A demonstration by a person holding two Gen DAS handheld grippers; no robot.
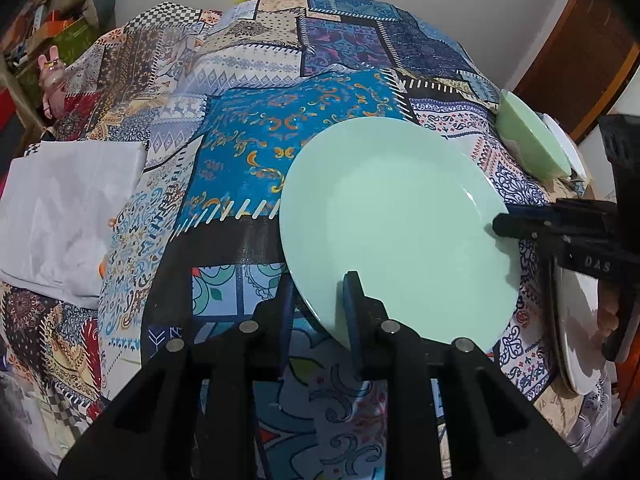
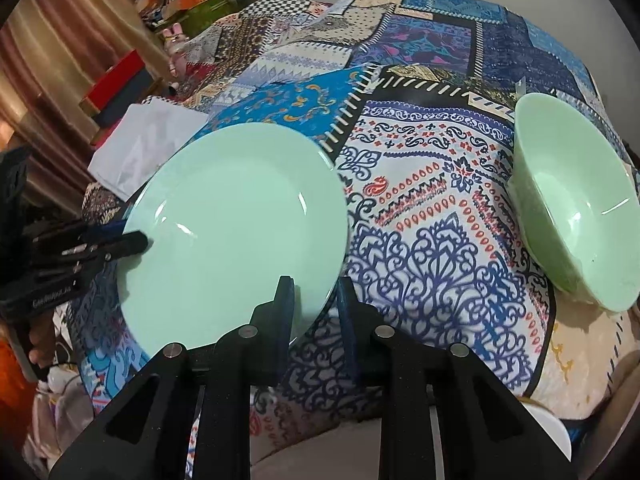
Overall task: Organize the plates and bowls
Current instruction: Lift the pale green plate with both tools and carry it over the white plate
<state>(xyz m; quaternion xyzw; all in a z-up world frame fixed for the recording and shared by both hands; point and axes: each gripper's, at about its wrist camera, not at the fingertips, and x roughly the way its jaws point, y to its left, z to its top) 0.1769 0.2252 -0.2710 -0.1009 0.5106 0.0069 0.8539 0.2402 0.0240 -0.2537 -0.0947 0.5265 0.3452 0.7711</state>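
The left gripper (image 1: 318,300) has its two blue-padded fingers either side of the near rim of a round, pale mint-green plate (image 1: 396,232), one finger under the edge and one over it, clamped on that rim. The right gripper (image 2: 314,304) holds the same plate (image 2: 236,232) on its opposite edge, its fingers closed over the rim in the same way. Each camera catches the other tool side-on: from the left wrist view, the right gripper (image 1: 504,226) shows as black tips pinched on the plate's far edge; from the right wrist view, the left gripper (image 2: 138,242) does likewise.

The plate sits over a patchwork-patterned tablecloth (image 1: 256,136) of blue, white and black panels.

The right wrist view shows clearly a deep, pale green bowl (image 2: 576,216), well apart from the plate; the left wrist view catches only its outside (image 1: 528,140) at the table's edge. A folded white cloth (image 1: 68,216) lies on the table's far side, fuller in the left view.
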